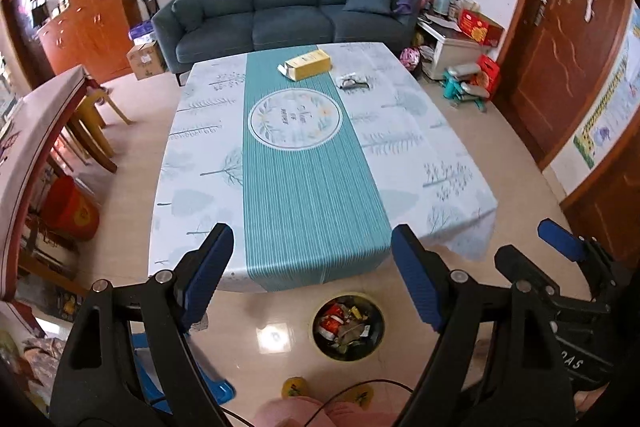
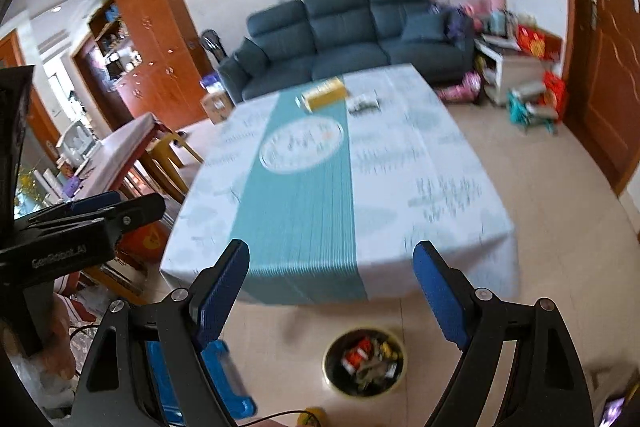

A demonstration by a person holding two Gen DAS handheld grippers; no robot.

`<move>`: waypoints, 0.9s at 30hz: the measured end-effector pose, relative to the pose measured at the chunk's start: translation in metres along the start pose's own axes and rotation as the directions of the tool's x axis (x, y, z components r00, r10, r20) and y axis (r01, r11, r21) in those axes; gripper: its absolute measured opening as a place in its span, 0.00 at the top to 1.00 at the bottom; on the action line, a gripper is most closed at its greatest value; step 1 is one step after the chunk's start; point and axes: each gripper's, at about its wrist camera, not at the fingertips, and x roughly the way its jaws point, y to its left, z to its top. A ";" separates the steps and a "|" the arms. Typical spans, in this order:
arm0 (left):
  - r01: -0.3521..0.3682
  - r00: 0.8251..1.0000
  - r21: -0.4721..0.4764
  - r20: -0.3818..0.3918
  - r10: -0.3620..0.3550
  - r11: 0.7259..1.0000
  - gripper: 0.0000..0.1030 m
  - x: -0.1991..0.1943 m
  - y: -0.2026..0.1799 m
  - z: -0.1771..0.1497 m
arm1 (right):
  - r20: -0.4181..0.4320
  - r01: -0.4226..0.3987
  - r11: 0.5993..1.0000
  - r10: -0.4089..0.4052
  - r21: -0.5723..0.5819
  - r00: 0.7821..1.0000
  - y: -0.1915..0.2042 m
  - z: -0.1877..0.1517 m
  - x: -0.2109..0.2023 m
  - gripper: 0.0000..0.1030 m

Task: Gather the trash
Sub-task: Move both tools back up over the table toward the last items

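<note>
Fingers spread on both sides, nothing between them: left fingers [image 1: 312,271] and right fingers [image 2: 332,291] both hang high over the near edge of the surface [image 1: 420,155], pointing down at it. Trash left: yellow box [image 1: 306,65] and a small wrapper [image 1: 352,81], side by side at the far end, well beyond both sets of fingers. Bin [image 1: 348,327] sits on the floor just below the fingers, already holding wrappers. Step in hand looks like lining up for the next pick. Next move calls for a long reach forward and down to the box or wrapper, then back to the bin.
</note>
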 end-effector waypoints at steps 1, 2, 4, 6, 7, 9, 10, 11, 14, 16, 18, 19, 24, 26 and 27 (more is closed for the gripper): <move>-0.005 1.000 -0.009 0.001 0.005 1.000 0.23 -0.002 0.001 0.007 | 0.009 -0.007 1.000 0.007 -0.011 1.000 0.001 0.008 -0.002 0.17; -0.007 1.000 -0.014 0.002 0.007 1.000 0.23 -0.001 0.001 0.011 | 0.016 -0.012 1.000 0.013 -0.023 1.000 0.003 0.017 -0.004 0.17; -0.010 1.000 -0.024 0.006 0.011 1.000 0.23 -0.001 0.003 0.024 | 0.026 -0.017 0.999 0.018 -0.043 1.000 0.005 0.029 -0.006 0.17; -0.012 1.000 -0.025 0.007 0.012 1.000 0.23 0.002 0.004 0.033 | 0.034 -0.019 0.998 0.021 -0.055 0.999 0.006 0.041 -0.004 0.17; -0.010 1.000 -0.022 0.008 0.010 1.000 0.23 0.005 0.005 0.040 | 0.037 -0.018 0.998 0.020 -0.059 0.999 0.007 0.047 -0.002 0.17; -0.012 1.000 -0.006 0.013 0.012 1.000 0.23 0.014 0.006 0.050 | 0.036 -0.014 0.998 0.016 -0.057 0.999 0.007 0.056 0.004 0.17; -0.010 1.000 0.005 0.013 0.010 1.000 0.23 0.020 0.006 0.056 | 0.037 -0.014 0.999 0.016 -0.051 0.999 0.007 0.062 0.008 0.17; -0.009 1.000 0.012 0.011 0.008 1.000 0.23 0.026 0.006 0.060 | 0.036 -0.014 0.999 0.015 -0.046 0.999 0.006 0.068 0.013 0.17; -0.002 1.000 0.038 0.003 0.002 0.999 0.23 0.051 0.010 0.080 | 0.030 0.004 0.999 -0.003 -0.038 1.000 0.005 0.083 0.033 0.17; 0.017 1.000 0.053 -0.010 -0.017 0.998 0.23 0.072 0.015 0.097 | 0.023 0.022 0.999 -0.021 -0.031 1.000 0.004 0.095 0.050 0.17; 0.039 0.999 0.075 -0.023 -0.037 0.996 0.23 0.098 0.021 0.119 | 0.020 0.041 0.999 -0.040 -0.019 0.999 0.002 0.107 0.072 0.17; 0.048 0.998 0.085 -0.031 -0.045 0.995 0.23 0.110 0.024 0.129 | 0.017 0.057 0.998 -0.057 -0.010 0.998 0.001 0.114 0.084 0.17; 0.084 0.993 0.136 -0.089 -0.072 0.987 0.23 0.182 0.043 0.191 | -0.041 0.106 0.990 -0.102 0.089 0.994 -0.007 0.150 0.164 0.17; 0.091 0.991 0.156 -0.110 -0.075 0.983 0.23 0.214 0.052 0.218 | -0.073 0.126 0.984 -0.118 0.124 0.990 -0.011 0.165 0.199 0.17; 0.094 0.990 0.168 -0.121 -0.074 0.981 0.23 0.227 0.055 0.228 | -0.084 0.135 0.981 -0.125 0.135 0.989 -0.013 0.172 0.215 0.17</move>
